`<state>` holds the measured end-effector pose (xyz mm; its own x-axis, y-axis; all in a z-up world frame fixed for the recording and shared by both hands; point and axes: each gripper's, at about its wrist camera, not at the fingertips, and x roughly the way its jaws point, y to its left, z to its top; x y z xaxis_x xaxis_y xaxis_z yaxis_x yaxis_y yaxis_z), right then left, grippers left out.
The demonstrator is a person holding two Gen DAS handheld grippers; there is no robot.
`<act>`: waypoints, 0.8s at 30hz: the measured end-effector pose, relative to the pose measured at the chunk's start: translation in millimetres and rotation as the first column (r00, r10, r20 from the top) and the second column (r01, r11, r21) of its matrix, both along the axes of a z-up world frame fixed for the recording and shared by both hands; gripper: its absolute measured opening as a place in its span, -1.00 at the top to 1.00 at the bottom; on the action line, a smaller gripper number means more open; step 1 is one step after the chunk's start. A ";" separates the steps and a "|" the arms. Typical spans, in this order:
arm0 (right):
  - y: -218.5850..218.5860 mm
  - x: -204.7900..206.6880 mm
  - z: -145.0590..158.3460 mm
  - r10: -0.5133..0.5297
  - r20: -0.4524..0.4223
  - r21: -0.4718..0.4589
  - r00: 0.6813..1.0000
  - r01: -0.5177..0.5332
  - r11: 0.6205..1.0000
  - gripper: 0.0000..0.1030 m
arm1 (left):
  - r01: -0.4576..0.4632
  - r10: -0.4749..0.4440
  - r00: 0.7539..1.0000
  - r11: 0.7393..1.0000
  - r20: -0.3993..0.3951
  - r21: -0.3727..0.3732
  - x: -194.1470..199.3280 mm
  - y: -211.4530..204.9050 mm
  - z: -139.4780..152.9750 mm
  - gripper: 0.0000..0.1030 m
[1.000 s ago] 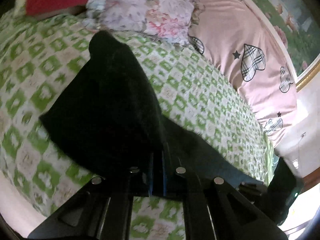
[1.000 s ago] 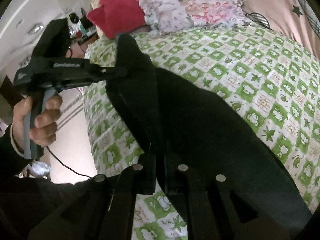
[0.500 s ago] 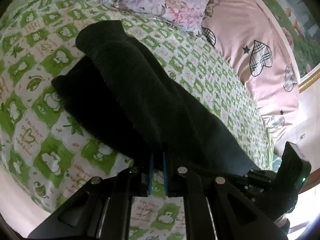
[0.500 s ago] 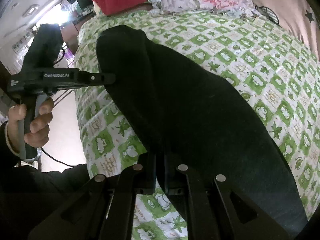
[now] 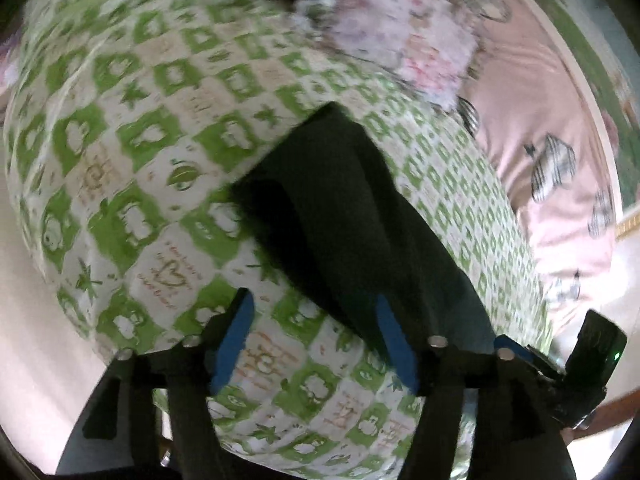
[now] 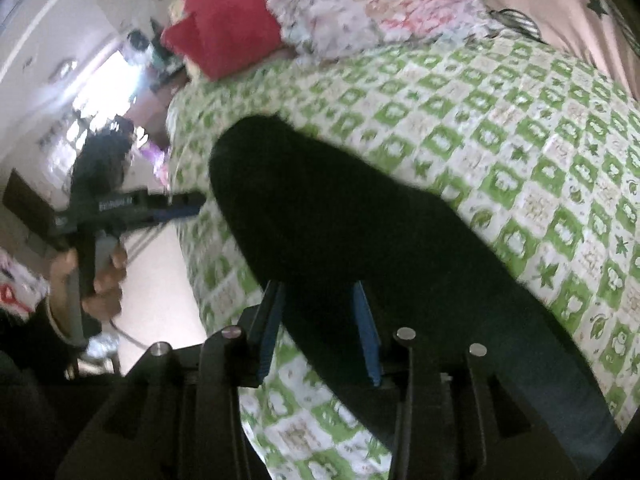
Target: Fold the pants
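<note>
Pants [image 5: 360, 216] — dark, soft, folded long — lie on green-checked bedspread [image 5: 140, 160]; both grippers' jaws gape empty.

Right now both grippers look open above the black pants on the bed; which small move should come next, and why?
Probably draw both grippers back. The left gripper and right gripper both stand open, gripping nothing, and the black pants lie doubled over on the green checked sheet. This fold seems laid; backing off shows where to grip next.
</note>
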<state>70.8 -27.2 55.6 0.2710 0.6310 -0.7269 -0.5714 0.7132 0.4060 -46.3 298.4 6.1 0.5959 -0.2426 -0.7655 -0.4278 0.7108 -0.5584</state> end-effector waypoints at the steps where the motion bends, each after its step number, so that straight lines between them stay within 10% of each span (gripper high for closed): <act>1: -3.2 7.9 0.6 -0.030 -0.006 0.012 1.000 0.030 0.999 0.26 | -0.015 0.015 1.000 1.000 -0.007 -0.019 0.8 5.0 -2.6 -0.30; 9: -18.2 71.9 -13.1 -0.185 -0.056 0.017 0.981 0.187 0.982 0.26 | -0.095 0.094 0.995 0.994 -0.021 -0.056 24.5 25.8 -10.1 -0.31; 19: 15.6 107.9 -68.1 -0.102 -0.122 -0.142 0.987 0.085 0.986 0.28 | -0.087 0.087 0.996 0.996 -0.023 -0.003 37.2 22.0 -29.7 -0.26; 24: 29.6 93.4 -57.2 -0.014 -0.081 -0.200 0.997 -0.002 0.980 0.65 | -0.035 0.035 0.999 0.995 0.002 0.092 48.9 12.4 -28.2 0.22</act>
